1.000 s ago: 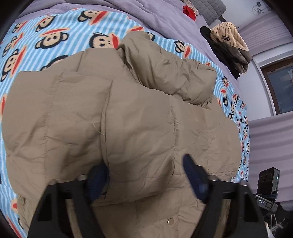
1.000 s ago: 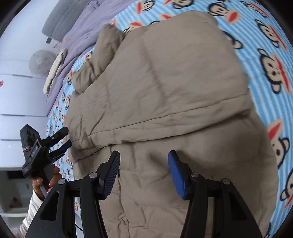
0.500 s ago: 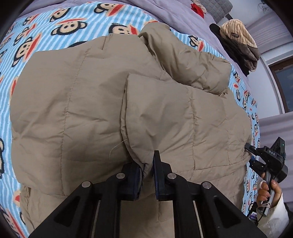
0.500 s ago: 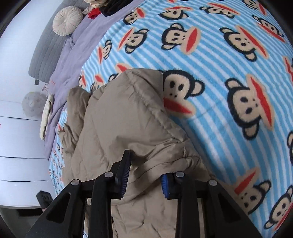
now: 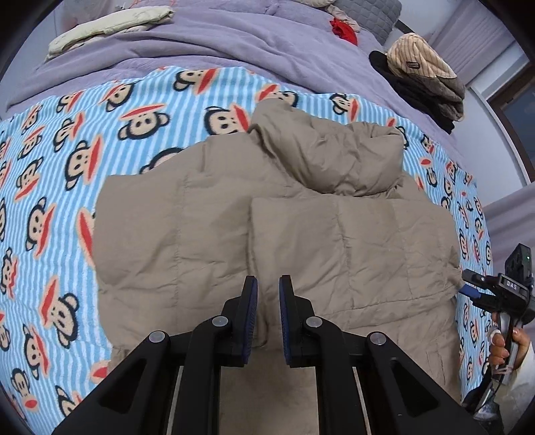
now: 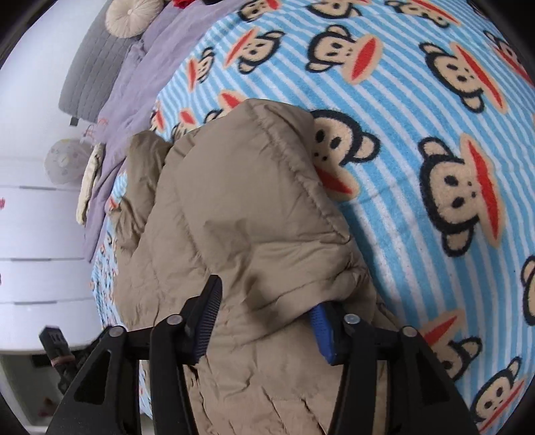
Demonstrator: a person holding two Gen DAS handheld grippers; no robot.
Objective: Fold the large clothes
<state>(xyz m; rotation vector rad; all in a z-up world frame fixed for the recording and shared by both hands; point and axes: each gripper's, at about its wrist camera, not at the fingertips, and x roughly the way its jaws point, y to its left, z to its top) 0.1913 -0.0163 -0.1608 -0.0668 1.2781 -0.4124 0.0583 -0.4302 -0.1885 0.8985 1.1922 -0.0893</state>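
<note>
Two claws over one tan puffer jacket (image 5: 274, 234), which lies partly folded on the monkey-print blanket (image 5: 67, 167) covering the bed. Left claw (image 5: 268, 287) hovers above the jacket's near edge – its blue-padded jaws stand close together with a narrow gap, and no fabric shows between them. Jacket in the left wrist view: a quilted panel is folded over the body on the right side, its straight edge running up from just ahead of the claw; the bunched hood or collar (image 5: 334, 157) sits at the far end.

Right claw (image 6: 264, 318) – jaws set wide apart, a fold of the jacket (image 6: 234, 217) bulging up between them. The right blue pad is tucked under the fabric edge; the left pad lies against the cloth on the other side. Whether it is squeezing the cloth, cannot tell. In the left wrist view the right claw (image 5: 468, 284) shows at the jacket's right hem, touching it, with the person's right hand (image 5: 501, 341) on the handle.

Beyond the blanket lies a lilac duvet (image 5: 234, 40). On it: a cream folded garment (image 5: 110, 23) far left, something red (image 5: 342, 30) near the top, and a pile of dark and striped clothes (image 5: 421, 77) far right. A grey quilted headboard (image 6: 90, 70) with a round cream cushion (image 6: 133, 16) shows in the right wrist view, white drawers (image 6: 33, 234) at the left.
</note>
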